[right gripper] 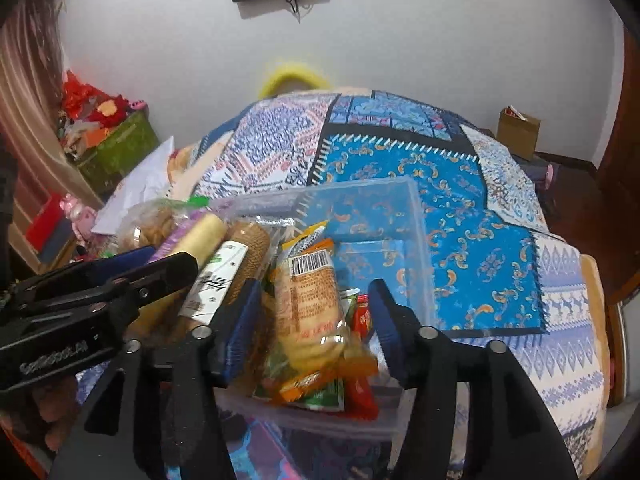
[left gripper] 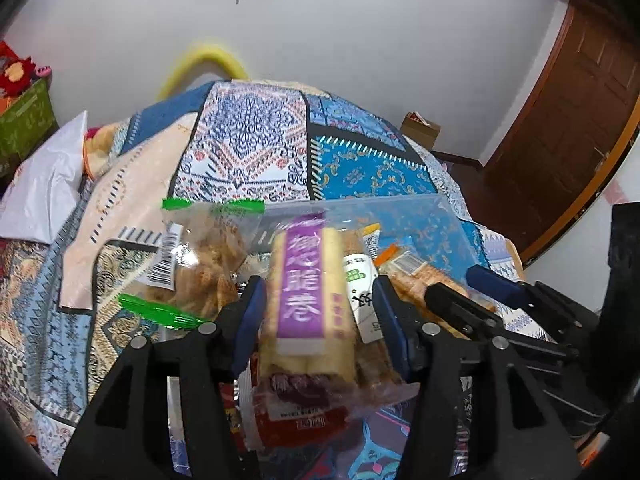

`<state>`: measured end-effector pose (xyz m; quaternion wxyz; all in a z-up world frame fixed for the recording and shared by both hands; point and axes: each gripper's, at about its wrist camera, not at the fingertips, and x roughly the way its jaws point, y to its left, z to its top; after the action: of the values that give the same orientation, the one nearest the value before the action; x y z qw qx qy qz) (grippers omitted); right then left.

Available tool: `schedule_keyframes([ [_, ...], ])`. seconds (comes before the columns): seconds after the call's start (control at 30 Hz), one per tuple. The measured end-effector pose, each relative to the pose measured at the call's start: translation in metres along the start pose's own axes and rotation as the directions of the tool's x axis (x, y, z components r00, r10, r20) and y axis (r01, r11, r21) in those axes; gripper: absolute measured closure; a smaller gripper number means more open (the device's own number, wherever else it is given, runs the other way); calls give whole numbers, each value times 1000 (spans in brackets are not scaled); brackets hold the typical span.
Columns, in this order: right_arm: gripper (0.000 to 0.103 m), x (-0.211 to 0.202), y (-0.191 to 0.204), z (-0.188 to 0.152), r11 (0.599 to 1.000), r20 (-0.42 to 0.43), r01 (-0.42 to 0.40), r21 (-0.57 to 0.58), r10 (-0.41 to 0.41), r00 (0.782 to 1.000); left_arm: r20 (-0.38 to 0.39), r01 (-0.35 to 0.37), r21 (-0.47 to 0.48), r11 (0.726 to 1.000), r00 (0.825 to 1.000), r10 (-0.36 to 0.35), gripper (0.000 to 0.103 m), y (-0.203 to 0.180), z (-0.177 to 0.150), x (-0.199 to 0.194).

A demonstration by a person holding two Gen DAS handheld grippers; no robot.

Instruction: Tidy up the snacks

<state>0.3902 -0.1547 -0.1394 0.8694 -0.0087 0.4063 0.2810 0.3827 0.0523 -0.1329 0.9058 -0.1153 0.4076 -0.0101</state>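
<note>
A clear plastic box (right gripper: 416, 216) lies on the patterned quilt and holds several snack packs. My left gripper (left gripper: 318, 284) is open around a purple-labelled pack of pale rolls (left gripper: 304, 280), which looks blurred; a gap shows at the right pad. A white-labelled pack (left gripper: 360, 284) leans beside it, and a green-edged bag of fried snacks (left gripper: 200, 268) lies to the left. My right gripper (right gripper: 316, 286) is open, its pads clear of a biscuit pack with an orange label (right gripper: 312, 304) between them. Small red, green and orange sachets (right gripper: 320, 392) lie below. Both grippers hang side by side over the box.
The blue patchwork quilt (left gripper: 248, 140) covers a bed. A white plastic bag (left gripper: 44, 188) lies at its left, with a green storage box (left gripper: 24, 120) beyond. A cardboard box (left gripper: 420, 128) and a wooden door (left gripper: 580, 120) stand at the right.
</note>
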Motion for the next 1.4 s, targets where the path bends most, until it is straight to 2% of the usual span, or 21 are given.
schedule_keyframes([
  [0.17,49,-31,5,1,1000,44,8,-21,-7,999,36,9,23,1000,999,-10,43,-11,2,-28],
  [0.37,49,-73,12,-1,999,121,3,-36,2,993,133,4,69,998,991,-14,43,-25,-5,-82],
  [0.47,49,-103,20,-5,998,170,12,-63,-1,985,195,5,88,996,981,-22,43,-29,-14,-118],
  [0.6,49,-144,29,-16,997,249,12,-81,9,968,308,-3,101,995,951,-29,43,-30,-34,-174],
  [0.7,47,-172,36,-23,996,304,5,-91,23,952,357,-10,101,995,934,-28,42,-31,-48,-207],
  [0.73,45,-182,38,-26,996,323,2,-94,28,946,369,-13,101,995,929,-26,37,-32,-52,-214],
  [0.8,32,-192,41,-31,996,348,2,-93,31,937,403,-19,106,994,915,-25,33,-32,-63,-231],
  [0.9,27,-205,46,-40,996,387,12,-91,24,922,464,-63,121,991,886,0,21,-35,-79,-253],
  [0.97,24,-209,49,-45,995,397,13,-96,26,917,483,-78,127,989,876,7,16,-37,-88,-263],
  [1.1,10,-216,52,-53,995,429,21,-95,22,903,505,-86,116,990,863,15,10,-36,-99,-276],
  [1.23,0,-224,58,-61,994,452,40,-100,10,892,516,-81,103,991,857,17,9,-36,-107,-283],
  [1.4,0,-231,63,-68,992,476,60,-109,-1,879,530,-82,100,992,848,17,6,-37,-116,-289],
])
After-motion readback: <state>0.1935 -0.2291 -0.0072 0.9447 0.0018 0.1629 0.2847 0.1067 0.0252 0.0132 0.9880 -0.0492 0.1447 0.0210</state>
